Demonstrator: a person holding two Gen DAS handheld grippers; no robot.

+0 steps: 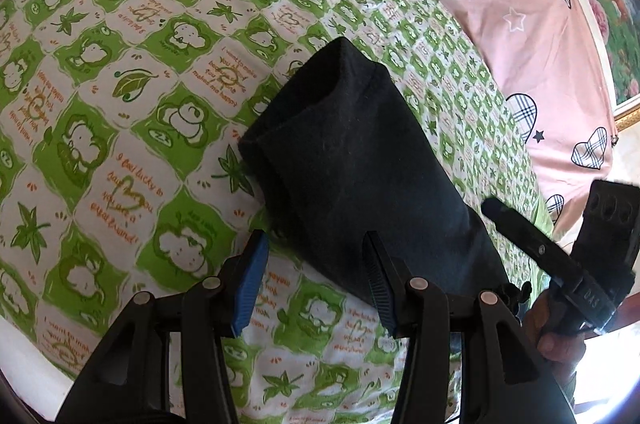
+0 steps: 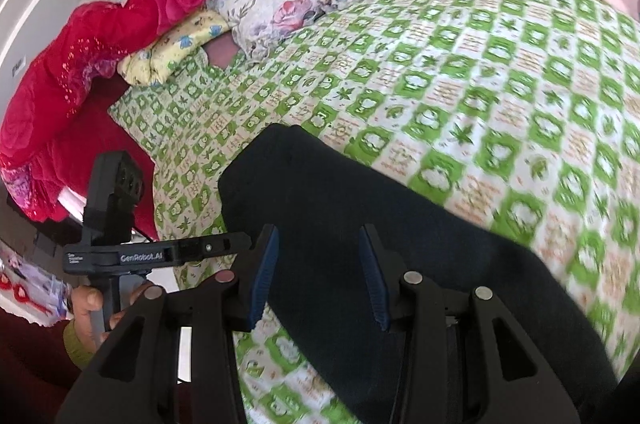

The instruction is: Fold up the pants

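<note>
Black pants (image 1: 352, 167) lie folded into a narrow strip on the green-patterned bed sheet (image 1: 120, 71), the left hand-held gripper (image 1: 316, 280) and right hand-held gripper (image 2: 316, 276) both spread open, empty, seemingly poised at the near end for another fold.

Both handheld tools are matte black plastic, the left gripper (image 1: 316, 278) and right gripper (image 2: 316, 274) each having two ribbed blue finger pads (image 1: 252, 284) and round silver pivot pins (image 2: 413, 278). The left one's side bar reads "GenRobot.AI" in white, and the bare-skinned hand (image 2: 86, 304) on its handle ends in a yellow-green cuff (image 2: 76, 344) over a dark red sleeve (image 2: 32, 364).
</note>
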